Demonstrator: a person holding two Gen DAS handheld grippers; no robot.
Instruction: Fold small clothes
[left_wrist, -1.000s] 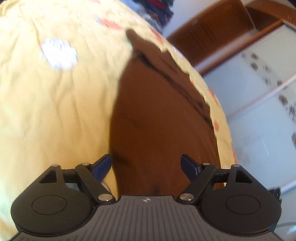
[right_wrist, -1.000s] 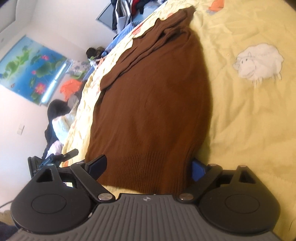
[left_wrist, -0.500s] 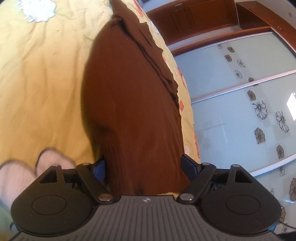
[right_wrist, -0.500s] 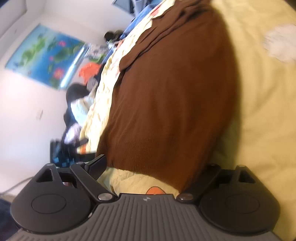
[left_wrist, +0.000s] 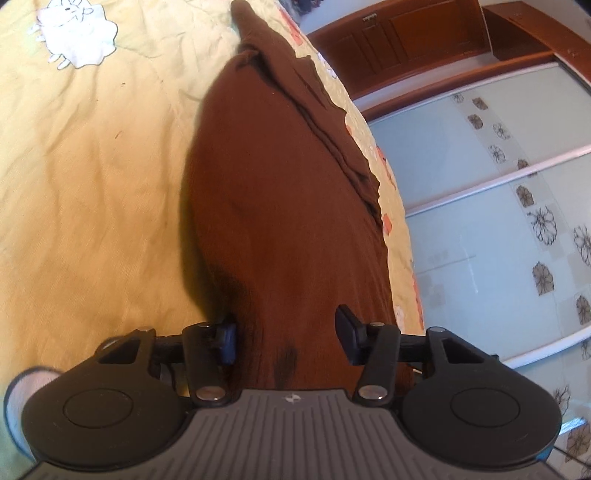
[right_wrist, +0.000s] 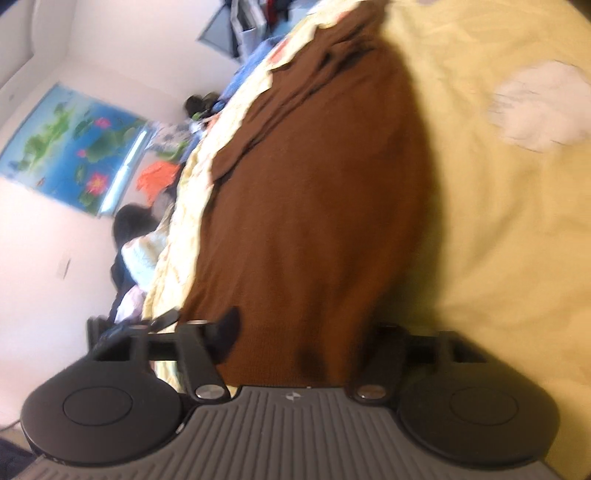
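A brown knit sweater (left_wrist: 280, 206) lies lengthwise on a yellow bedspread (left_wrist: 85, 177), its sleeves folded along one side. My left gripper (left_wrist: 286, 338) is open, its jaws partly narrowed around the sweater's near hem, one finger at each side of it. The sweater also shows in the right wrist view (right_wrist: 317, 206). My right gripper (right_wrist: 303, 339) is open around the hem's other corner; its right finger is hidden under the cloth. The hem bunches between both pairs of fingers.
The bedspread (right_wrist: 509, 229) has white sheep prints (left_wrist: 75, 37). A glass sliding wardrobe (left_wrist: 498, 229) stands beside the bed edge. A wall poster (right_wrist: 70, 151), piled clothes (right_wrist: 159, 177) and a dark object (right_wrist: 133, 225) lie past the other edge.
Both grippers have moved in over the sweater's hem and their jaws have narrowed around it. The hem has bunched and lifted a little.
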